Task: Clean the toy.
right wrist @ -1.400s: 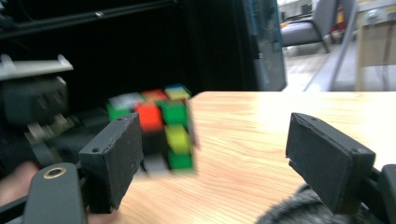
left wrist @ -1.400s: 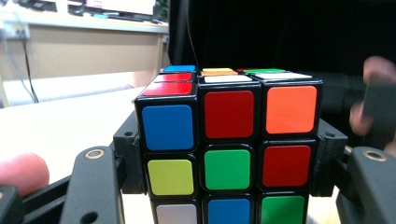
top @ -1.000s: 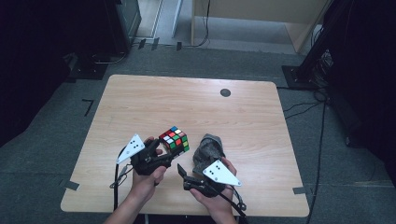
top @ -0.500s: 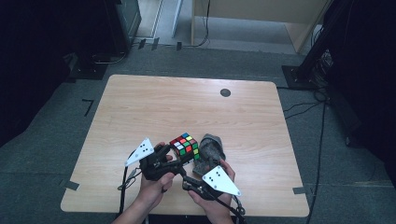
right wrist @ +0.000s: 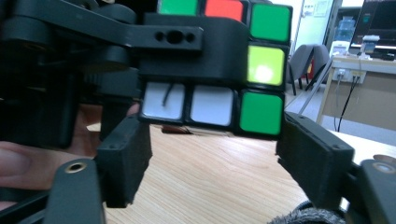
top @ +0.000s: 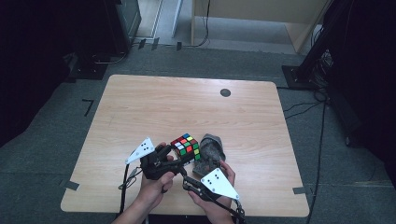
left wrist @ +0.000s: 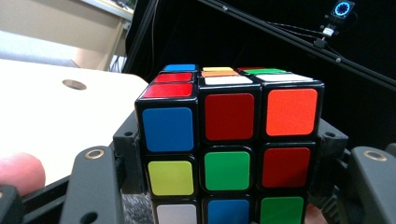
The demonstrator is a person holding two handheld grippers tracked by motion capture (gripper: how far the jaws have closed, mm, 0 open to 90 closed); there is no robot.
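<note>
Holding the puzzle cube (top: 186, 148) clamped above the worktop (top: 140, 107), the left tool (top: 173, 160) has carried it toward the right tool (right wrist: 212, 163), whose jaws have just been closing around its bottom layer without pressing yet, likely readying a twist.

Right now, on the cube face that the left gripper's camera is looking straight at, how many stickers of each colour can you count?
Facing side of the puzzle cube, left gripper view:
Blue: 2
Red: 2
Green: 2
Orange: 1
Yellow: 1
White: 1
Total: 9
The bottom row is cut off by the picture's edge, but its colours still read.
</note>
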